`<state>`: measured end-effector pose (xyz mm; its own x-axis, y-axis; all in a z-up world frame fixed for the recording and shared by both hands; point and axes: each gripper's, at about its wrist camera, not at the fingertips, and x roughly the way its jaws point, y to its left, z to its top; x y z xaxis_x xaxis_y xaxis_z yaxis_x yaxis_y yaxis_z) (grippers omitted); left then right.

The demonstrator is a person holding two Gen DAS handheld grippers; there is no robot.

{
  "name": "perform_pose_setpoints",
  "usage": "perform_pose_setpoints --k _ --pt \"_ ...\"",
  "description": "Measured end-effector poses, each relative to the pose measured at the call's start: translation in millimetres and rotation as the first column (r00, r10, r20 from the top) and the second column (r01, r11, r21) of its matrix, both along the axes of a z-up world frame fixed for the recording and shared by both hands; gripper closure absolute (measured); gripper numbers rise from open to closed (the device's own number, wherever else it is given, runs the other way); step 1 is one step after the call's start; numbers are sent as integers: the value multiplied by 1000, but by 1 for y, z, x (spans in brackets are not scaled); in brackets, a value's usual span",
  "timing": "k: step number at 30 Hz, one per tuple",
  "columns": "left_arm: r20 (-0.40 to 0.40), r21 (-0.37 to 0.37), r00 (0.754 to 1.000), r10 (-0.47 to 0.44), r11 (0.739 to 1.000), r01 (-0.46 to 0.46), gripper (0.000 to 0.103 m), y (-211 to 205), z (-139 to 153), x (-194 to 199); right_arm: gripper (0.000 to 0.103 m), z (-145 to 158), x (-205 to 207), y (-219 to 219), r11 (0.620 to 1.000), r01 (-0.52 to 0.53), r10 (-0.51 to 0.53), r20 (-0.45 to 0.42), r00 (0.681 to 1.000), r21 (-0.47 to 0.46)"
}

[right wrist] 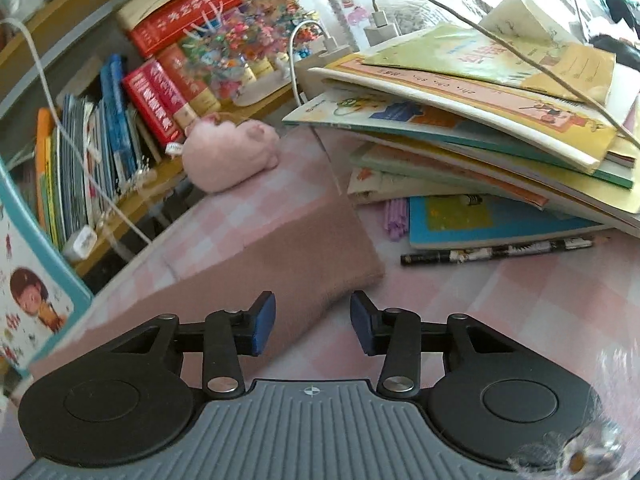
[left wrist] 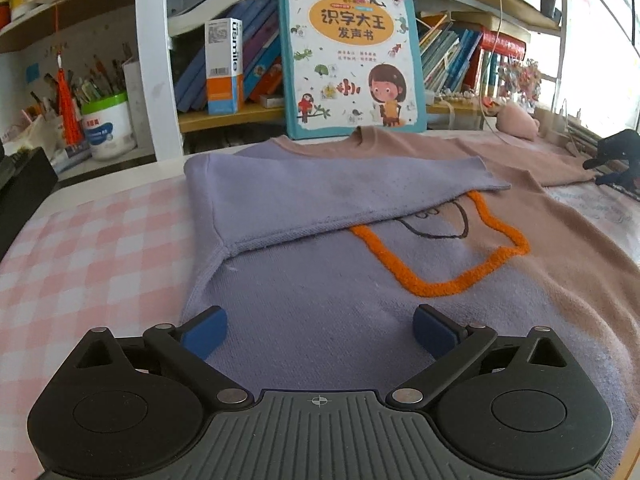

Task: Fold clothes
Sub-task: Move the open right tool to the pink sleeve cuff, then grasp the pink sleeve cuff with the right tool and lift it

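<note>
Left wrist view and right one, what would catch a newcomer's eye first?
The sweater, lilac and dusty pink with a fuzzy orange outline, spread on the pink checked tablecloth, one sleeve folded across it. Behind it stands a bright picture book. In the right view, a leaning stack of books beside a pink plush toy.

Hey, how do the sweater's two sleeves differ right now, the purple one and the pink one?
The purple sleeve is folded across the sweater's chest, partly covering the orange outline; the pink sleeve lies stretched out on the checked tablecloth. No gripper is at the purple sleeve, while the pink sleeve's cuff end lies just ahead of the right gripper, whose pads are not pressing on it. Both lie flat.
</note>
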<state>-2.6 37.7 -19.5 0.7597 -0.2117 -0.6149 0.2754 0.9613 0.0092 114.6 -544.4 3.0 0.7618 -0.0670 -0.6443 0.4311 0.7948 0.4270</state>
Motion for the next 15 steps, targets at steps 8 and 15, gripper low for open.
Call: perform_pose_setpoints --k 8,15 --pt "-2 7 1000 -2 1000 2 1 -1 0 1 95 -3 11 -10 999 40 -40 -14 999 8" --pt "-1 14 1000 1 1000 -1 0 -2 0 1 98 40 0 15 998 -58 59 81 995 -15"
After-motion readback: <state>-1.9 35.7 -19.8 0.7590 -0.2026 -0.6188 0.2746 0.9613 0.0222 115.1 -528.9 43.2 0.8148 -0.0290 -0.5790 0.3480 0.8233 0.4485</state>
